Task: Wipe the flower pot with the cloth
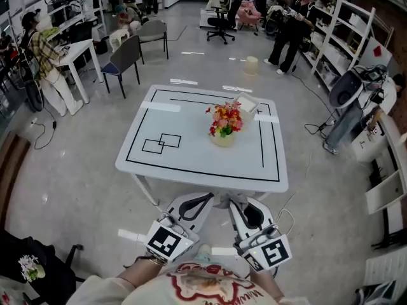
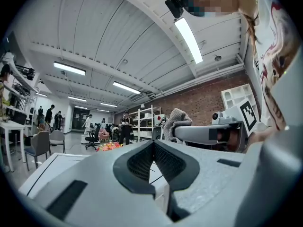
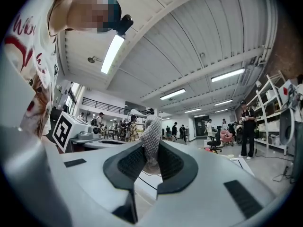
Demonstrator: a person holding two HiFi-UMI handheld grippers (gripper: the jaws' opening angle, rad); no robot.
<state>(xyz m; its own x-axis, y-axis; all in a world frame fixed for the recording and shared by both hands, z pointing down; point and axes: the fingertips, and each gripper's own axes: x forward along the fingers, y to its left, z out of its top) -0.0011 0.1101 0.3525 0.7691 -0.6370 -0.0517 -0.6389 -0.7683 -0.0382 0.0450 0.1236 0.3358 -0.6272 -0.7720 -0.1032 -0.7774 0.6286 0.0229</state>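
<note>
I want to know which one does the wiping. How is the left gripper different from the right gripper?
The left gripper's jaws are pressed together, while the right gripper's jaws are held apart. The left gripper holds nothing; the right gripper pinches a grey cloth that sticks up between its jaws. Both are grey and are held side by side near the front edge of the table, not yet at the flower pot.

White table (image 1: 191, 161) with flower pot (image 1: 223, 138)
</note>
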